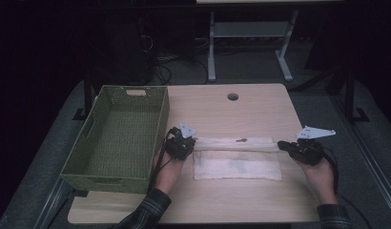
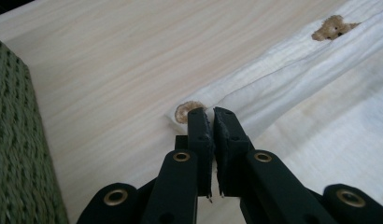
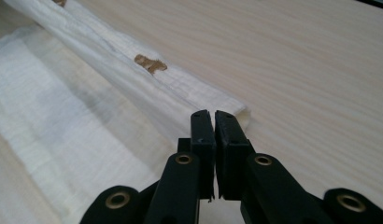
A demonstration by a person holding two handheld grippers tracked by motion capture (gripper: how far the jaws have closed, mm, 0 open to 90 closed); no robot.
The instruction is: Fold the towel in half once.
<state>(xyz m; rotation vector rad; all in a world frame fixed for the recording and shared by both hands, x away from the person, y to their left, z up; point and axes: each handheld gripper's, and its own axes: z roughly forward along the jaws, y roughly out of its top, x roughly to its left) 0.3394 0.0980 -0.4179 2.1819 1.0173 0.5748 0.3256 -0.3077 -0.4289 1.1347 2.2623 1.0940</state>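
Note:
A white cloth (image 1: pixel 236 166) lies flat in the middle of the wooden table (image 1: pixel 222 205), with its far edge rolled into a raised ridge (image 1: pixel 234 142). Small brown prints dot the cloth (image 2: pixel 320 107), one like a little bear (image 2: pixel 332 28) and another (image 3: pixel 150 64) on the ridge. My left gripper (image 1: pixel 192 143) sits at the ridge's left end; its jaws are together on the cloth's corner (image 2: pixel 209 112). At the right end my right gripper (image 1: pixel 281 143) is shut on the other corner (image 3: pixel 211 114) of the cloth (image 3: pixel 63 116).
A green woven basket (image 1: pixel 108 183) stands on the table's left side, close to my left hand, its wall (image 2: pixel 17 154) beside the left gripper. A round cable hole (image 1: pixel 232 97) is near the far edge. Bare wood lies beyond the cloth.

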